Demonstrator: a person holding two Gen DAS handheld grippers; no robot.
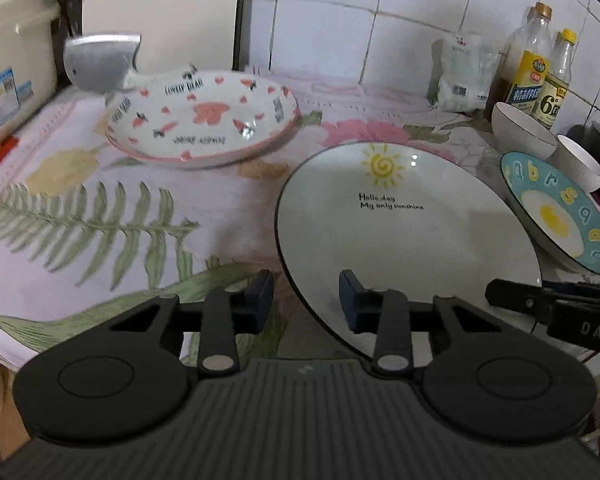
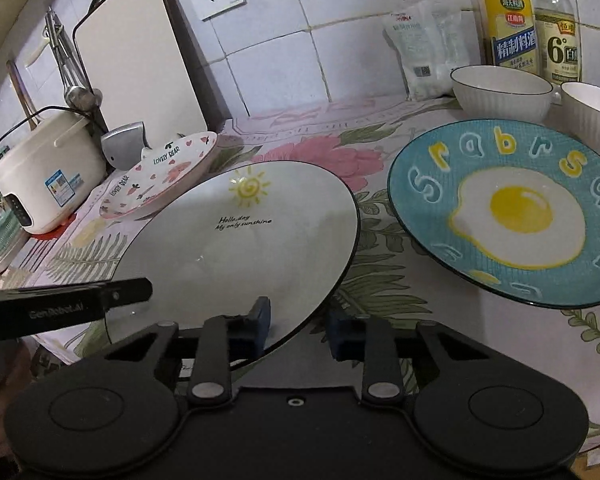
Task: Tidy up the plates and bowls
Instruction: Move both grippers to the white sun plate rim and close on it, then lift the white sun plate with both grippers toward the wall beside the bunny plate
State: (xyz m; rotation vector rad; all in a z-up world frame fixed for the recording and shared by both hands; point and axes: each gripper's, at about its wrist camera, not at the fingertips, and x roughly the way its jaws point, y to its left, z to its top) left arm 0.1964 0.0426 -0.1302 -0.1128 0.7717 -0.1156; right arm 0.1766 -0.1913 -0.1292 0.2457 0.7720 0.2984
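Note:
A large white plate with a sun drawing [image 1: 412,232] lies on the flowered cloth. My left gripper [image 1: 306,296] is shut on its near-left rim, one finger on the plate's face and one outside the rim. My right gripper [image 2: 300,328] is shut on the near-right rim of the same plate [image 2: 240,240] in the same way. A pink heart-patterned plate [image 1: 204,120] sits at the back left. A blue fried-egg plate [image 2: 512,216] lies to the right, with two white bowls [image 2: 500,88] [image 2: 592,112] behind it.
A rice cooker [image 2: 48,172], a cleaver blade [image 1: 100,60] and an upright cutting board [image 2: 140,60] stand at the back left. Two bottles [image 2: 508,20] and a white bag [image 2: 424,52] line the tiled wall. The table's near edge runs just below the grippers.

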